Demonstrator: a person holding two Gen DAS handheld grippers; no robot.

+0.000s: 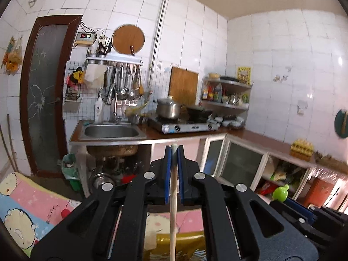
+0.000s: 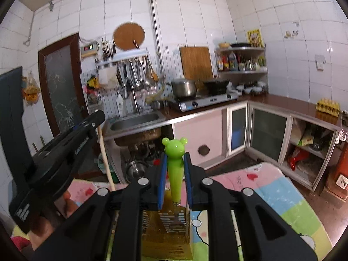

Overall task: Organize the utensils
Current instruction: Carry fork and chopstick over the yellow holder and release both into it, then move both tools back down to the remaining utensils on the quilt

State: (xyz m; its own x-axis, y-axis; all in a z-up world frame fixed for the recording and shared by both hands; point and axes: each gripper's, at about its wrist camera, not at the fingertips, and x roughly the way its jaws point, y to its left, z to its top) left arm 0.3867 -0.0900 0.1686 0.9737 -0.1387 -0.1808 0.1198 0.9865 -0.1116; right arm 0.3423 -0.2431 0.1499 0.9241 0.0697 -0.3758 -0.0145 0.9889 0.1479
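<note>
We grip the green bear-handled fork point(image 2: 174, 163) in our right gripper point(image 2: 175, 169), tines inside the yellow slotted holder point(image 2: 167, 235); lower straight. Our left gripper point(image 1: 174, 163) clamps a wooden chopstick point(image 1: 173, 206) above that holder.

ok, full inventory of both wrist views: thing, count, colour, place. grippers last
wooden stick: 1, pale wood, upright in left gripper
bear-headed utensil: 1, green handle, metal fork end down in holder, in right gripper
utensil holder: 1, yellow, slotted, on mat below right gripper
cartoon mat: 1, pink, blue and green, foreground
sink: 1, steel, counter left
pot: 1, steel, on stove
wok: 1, black, on stove
stove: 1, steel, counter centre
egg tray: 1, yellow, counter right
cutting board: 1, wood, against the wall
left gripper: 1, black, blue pads, shut on stick
right gripper: 1, black, blue pads, shut on utensil
</note>
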